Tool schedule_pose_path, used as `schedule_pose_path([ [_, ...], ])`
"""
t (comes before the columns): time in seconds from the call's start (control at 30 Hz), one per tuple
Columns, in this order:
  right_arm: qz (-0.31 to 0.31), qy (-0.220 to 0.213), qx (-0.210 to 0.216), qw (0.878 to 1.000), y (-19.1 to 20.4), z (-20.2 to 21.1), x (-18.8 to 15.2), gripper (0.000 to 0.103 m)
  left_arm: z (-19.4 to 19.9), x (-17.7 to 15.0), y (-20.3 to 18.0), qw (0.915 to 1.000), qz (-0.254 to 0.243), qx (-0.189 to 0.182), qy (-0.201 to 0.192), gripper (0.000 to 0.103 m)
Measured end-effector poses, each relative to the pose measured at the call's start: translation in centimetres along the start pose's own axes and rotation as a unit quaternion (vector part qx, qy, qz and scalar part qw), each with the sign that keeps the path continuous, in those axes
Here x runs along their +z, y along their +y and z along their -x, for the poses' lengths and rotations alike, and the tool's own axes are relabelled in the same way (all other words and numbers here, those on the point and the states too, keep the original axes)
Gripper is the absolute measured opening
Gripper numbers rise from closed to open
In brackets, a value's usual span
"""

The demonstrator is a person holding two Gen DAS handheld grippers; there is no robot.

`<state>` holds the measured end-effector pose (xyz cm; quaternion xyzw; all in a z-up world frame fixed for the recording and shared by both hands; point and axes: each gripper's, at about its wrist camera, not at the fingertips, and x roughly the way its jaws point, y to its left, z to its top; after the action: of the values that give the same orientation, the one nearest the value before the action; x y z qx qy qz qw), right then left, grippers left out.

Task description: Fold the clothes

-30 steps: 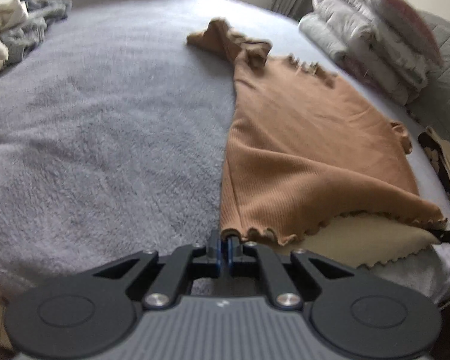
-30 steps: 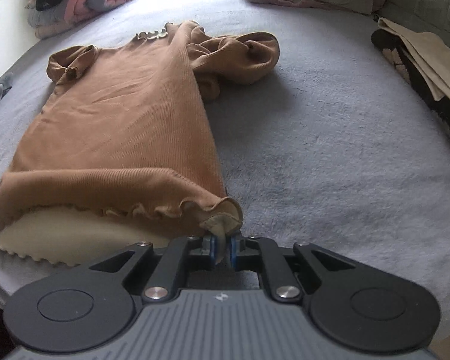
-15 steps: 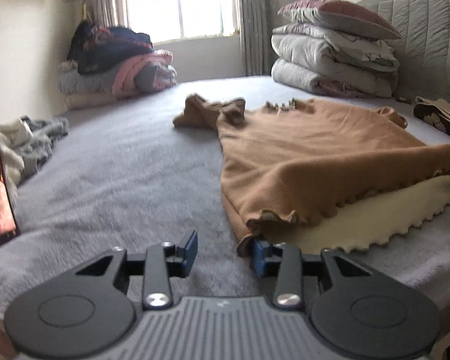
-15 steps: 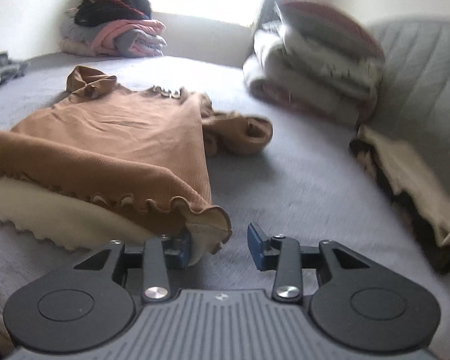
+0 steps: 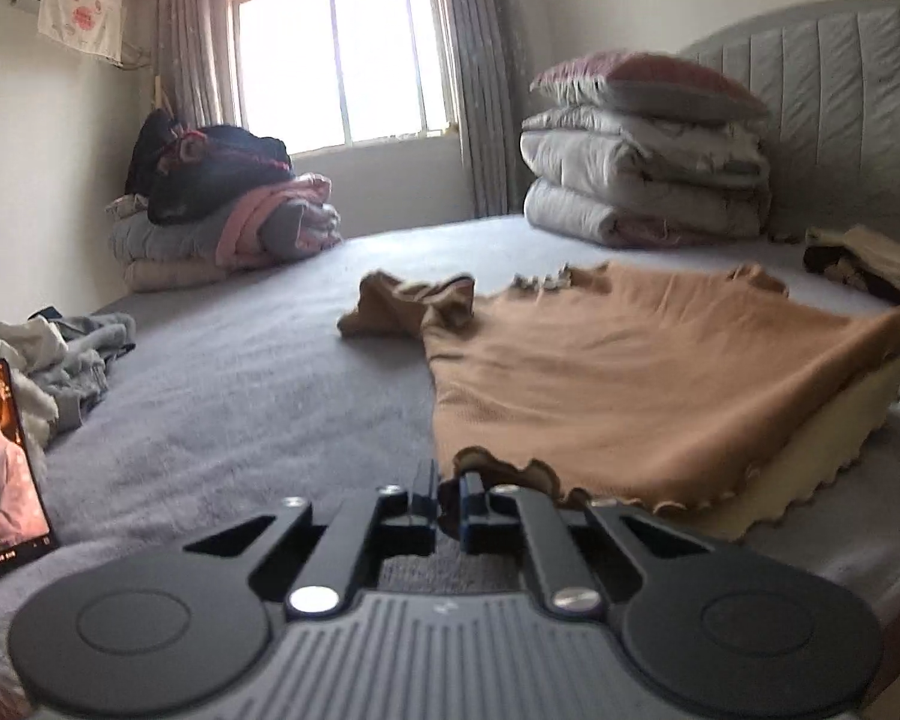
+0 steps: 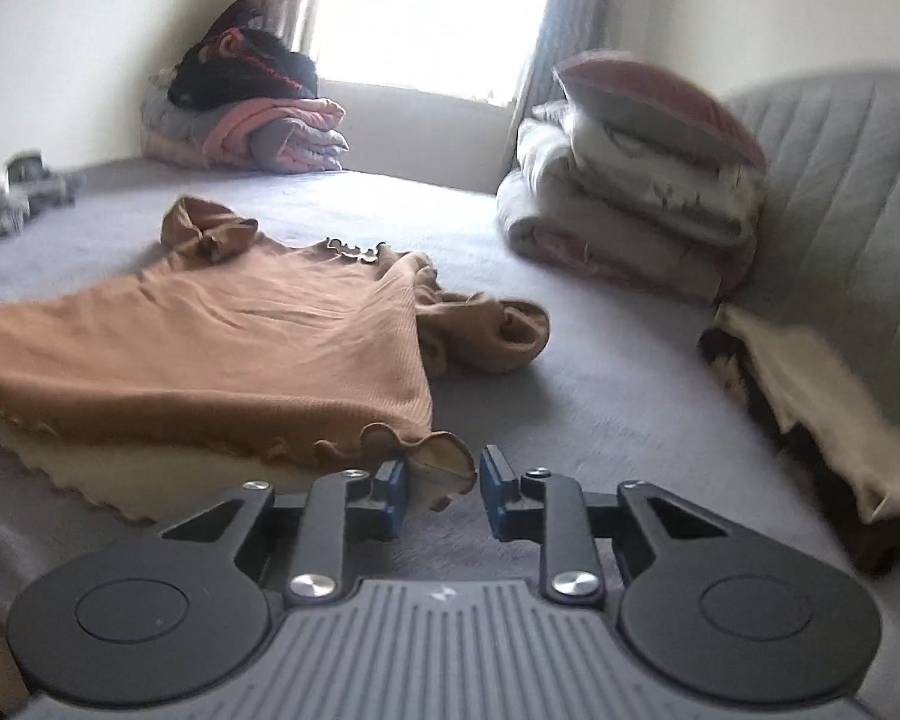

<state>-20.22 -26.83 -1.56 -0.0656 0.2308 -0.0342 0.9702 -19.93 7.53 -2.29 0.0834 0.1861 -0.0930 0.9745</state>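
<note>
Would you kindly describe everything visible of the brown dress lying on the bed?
The brown dress is a ribbed knit with a frilled lettuce-edge hem and neckline and a cream lining showing under the hem. It lies mostly flat on the grey blanket, neckline toward the window, both sleeves bunched beside the body. The left tool is shut on one hem corner. The other hem corner sits between the right tool jaws, which are closing but do not yet press it.

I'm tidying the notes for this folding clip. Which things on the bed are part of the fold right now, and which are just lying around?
In the job:
- brown dress, spread flat
- left gripper, shut on its hem corner
- right gripper, jaws closing around the other hem corner

Lying about:
- phone
- folded quilts
- blanket pile
- grey clothes
- beige and black garment
</note>
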Motion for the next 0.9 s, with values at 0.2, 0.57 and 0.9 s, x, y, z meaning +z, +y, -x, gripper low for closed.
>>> schedule_pose_path([
  [0.2,-0.090,0.056,0.086,0.991,-3.1,-0.1,0.0,0.023,-0.8,-0.8,0.4,0.9985,0.004,0.004,0.054,0.006],
  [0.57,-0.158,0.076,0.096,0.980,-5.4,0.7,-1.1,0.035,-1.7,-1.3,0.4,0.9952,0.007,-0.006,0.097,0.010],
  [0.9,-0.089,0.107,0.127,0.982,-4.1,-1.6,-1.3,0.042,-2.5,-1.8,1.1,0.9912,0.035,-0.018,0.127,0.013],
])
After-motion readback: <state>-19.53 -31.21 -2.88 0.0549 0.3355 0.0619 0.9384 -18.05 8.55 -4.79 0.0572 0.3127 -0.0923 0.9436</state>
